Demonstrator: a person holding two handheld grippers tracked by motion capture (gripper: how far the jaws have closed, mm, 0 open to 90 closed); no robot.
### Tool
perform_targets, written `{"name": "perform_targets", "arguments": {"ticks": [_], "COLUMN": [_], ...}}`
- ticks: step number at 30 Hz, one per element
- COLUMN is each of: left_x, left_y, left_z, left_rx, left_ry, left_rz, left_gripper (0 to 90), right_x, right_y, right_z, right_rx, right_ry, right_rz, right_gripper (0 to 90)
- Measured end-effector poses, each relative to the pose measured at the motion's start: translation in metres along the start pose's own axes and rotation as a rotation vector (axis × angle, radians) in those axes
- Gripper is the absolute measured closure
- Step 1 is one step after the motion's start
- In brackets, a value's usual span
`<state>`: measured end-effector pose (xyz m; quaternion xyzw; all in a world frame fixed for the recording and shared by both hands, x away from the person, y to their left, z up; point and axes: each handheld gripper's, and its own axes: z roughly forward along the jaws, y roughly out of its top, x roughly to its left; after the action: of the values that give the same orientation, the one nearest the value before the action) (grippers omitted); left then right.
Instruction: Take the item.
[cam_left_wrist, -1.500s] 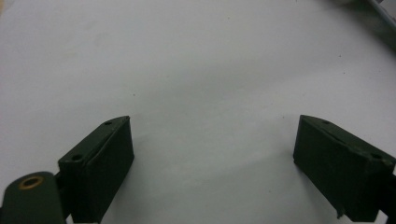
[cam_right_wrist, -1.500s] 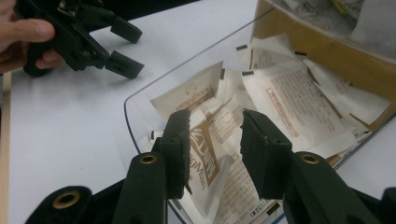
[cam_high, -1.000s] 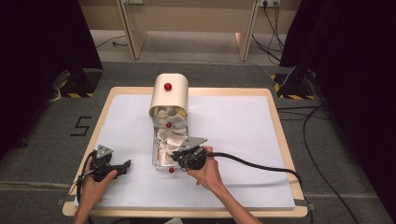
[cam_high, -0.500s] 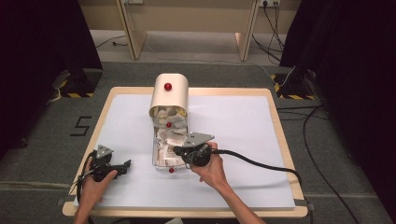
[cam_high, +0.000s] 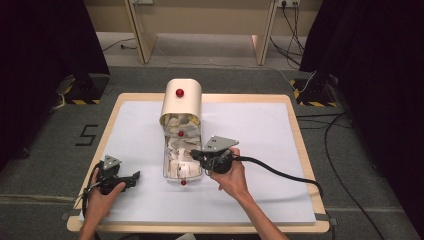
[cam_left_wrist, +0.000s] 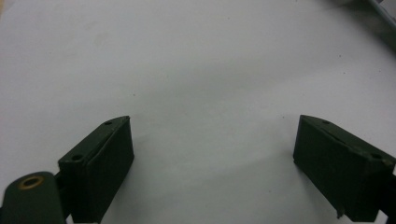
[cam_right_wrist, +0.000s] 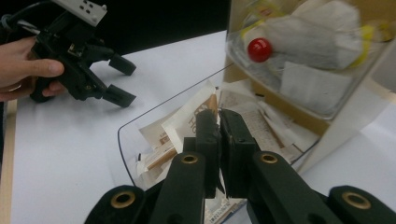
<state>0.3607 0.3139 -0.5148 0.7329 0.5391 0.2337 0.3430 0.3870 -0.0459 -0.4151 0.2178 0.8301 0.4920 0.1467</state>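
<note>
the table (cam_high: 300, 150) carries a white sheet, and on it, toward the far edge, stands a cream dispenser box (cam_high: 181, 102) with a red knob on top; a clear drawer (cam_high: 182, 159) is pulled out from its lower front toward the person, full of paper sachets (cam_right_wrist: 196, 116), with a second clear compartment above it behind a red knob (cam_right_wrist: 259, 49); the right gripper (cam_right_wrist: 218, 122) hangs over the open drawer with its jaws pressed together, and whether a thin sachet edge is caught between them cannot be told from the right gripper view; the left gripper (cam_high: 131, 178) rests low on the white sheet, well apart from the drawer on its left, jaws spread wide over bare paper; judgement: the step in hand appears to be picking a sachet from the drawer, and doing it well calls for a pinch on a single packet corner, a straight lift clear of the drawer wall, and no drag on neighbouring packets; hard to make out: printing on the sachets is blurred, the drawer's depth is hidden under the heap, the dispenser's interior is cut off at the frame edge, and the small red knob (cam_high: 183, 182) at the drawer's near end is tiny in the high view.
</note>
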Motion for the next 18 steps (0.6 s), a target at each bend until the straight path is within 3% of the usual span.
{"name": "perform_targets", "arguments": {"ticks": [10, 18], "left_x": [0.0, 0.0], "left_y": [0.0, 0.0], "left_z": [0.0, 0.0], "left_rx": [0.0, 0.0], "left_ry": [0.0, 0.0], "left_rz": [0.0, 0.0], "left_gripper": [11.3, 11.3], "right_x": [-0.014, -0.017], "right_y": [0.006, 0.007], "right_z": [-0.02, -0.024], "right_rx": [-0.044, -0.048], "right_ry": [-0.043, -0.057], "right_rz": [0.014, 0.009], "right_gripper": [87.0, 87.0]}}
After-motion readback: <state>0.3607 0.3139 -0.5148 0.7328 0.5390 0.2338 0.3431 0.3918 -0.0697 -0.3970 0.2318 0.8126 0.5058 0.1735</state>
